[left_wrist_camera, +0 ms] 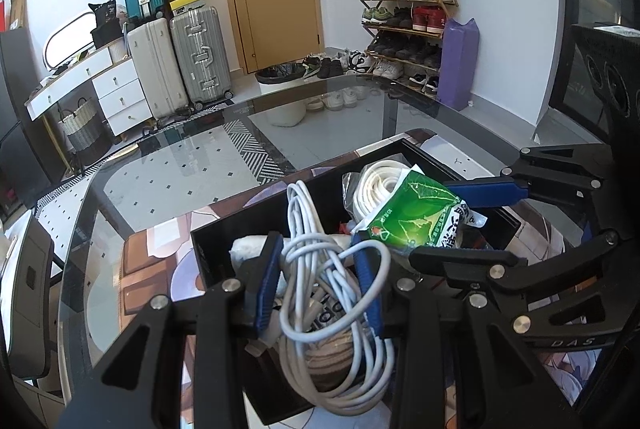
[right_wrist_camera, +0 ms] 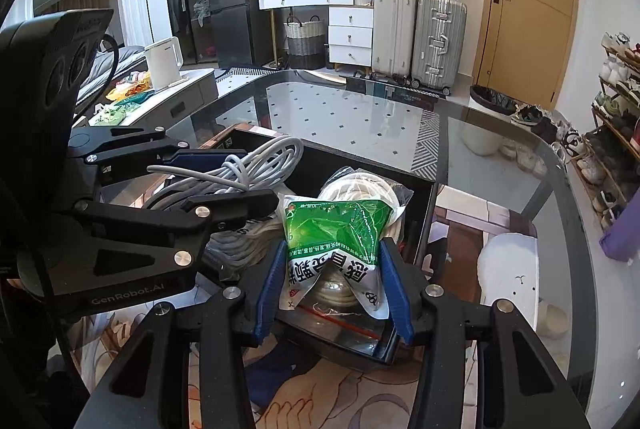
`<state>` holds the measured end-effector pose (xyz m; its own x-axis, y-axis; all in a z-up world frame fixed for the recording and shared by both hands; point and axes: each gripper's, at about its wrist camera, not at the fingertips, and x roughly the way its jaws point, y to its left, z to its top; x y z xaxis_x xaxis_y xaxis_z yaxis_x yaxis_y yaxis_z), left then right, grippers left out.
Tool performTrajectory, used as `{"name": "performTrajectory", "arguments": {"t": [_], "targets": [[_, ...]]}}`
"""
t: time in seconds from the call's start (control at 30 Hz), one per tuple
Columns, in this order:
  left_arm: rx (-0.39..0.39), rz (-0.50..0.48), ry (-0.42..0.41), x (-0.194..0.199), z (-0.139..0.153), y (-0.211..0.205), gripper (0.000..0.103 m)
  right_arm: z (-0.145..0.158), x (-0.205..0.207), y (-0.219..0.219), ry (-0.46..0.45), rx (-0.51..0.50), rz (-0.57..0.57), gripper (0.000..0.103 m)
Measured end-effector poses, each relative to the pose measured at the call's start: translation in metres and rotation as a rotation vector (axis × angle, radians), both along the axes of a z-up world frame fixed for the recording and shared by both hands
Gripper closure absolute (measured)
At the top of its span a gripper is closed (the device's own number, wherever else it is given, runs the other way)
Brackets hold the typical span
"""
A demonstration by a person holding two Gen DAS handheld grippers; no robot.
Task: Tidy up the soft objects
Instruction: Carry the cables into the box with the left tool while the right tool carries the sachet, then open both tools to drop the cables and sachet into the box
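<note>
A black box (left_wrist_camera: 208, 241) (right_wrist_camera: 424, 229) sits on a printed mat on the glass table. My left gripper (left_wrist_camera: 318, 249) is shut on a bundle of white cable (left_wrist_camera: 320, 269) over the box; the cable also shows in the right wrist view (right_wrist_camera: 256, 165). My right gripper (right_wrist_camera: 334, 261) is shut on a green and white soft packet (right_wrist_camera: 336, 229) above the box, and the packet shows in the left wrist view (left_wrist_camera: 416, 217). A coiled white strap in a clear bag (left_wrist_camera: 380, 185) (right_wrist_camera: 360, 189) lies in the box. A white roll (left_wrist_camera: 248, 249) lies under the cable.
The glass table (left_wrist_camera: 240, 157) (right_wrist_camera: 360, 109) stretches ahead. A white kettle (right_wrist_camera: 162, 63) stands on a side counter at left. Suitcases (left_wrist_camera: 180, 57), a shoe rack (left_wrist_camera: 408, 17) and a bin (left_wrist_camera: 280, 77) stand on the floor beyond.
</note>
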<state>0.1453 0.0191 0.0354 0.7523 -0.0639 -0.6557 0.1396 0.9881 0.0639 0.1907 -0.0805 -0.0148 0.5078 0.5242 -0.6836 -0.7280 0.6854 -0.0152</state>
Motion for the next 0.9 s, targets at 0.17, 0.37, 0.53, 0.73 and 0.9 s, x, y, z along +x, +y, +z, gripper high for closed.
{"name": "performTrajectory", "arguments": {"t": [0.17, 0.37, 0.53, 0.73, 0.9], "targets": [[-0.007, 0.012, 0.004, 0.001, 0.000, -0.001, 0.065, -0.002, -0.007, -0.002, -0.030, 0.016, 0.019, 0.049], [-0.023, 0.005, 0.005, -0.002, 0.000, 0.000, 0.055, 0.003, -0.018, -0.013, -0.105, 0.056, 0.005, 0.036], [-0.041, -0.005, -0.021, -0.013, 0.009, -0.001, 0.043, 0.015, -0.025, -0.025, -0.150, 0.074, -0.012, 0.013], [-0.042, 0.018, -0.064, -0.030, 0.021, 0.000, 0.014, 0.022, -0.028, -0.047, -0.159, 0.117, -0.042, 0.001], [-0.059, 0.077, -0.101, -0.046, 0.023, 0.010, 0.003, 0.023, -0.035, -0.062, -0.155, 0.147, -0.058, 0.001]]}}
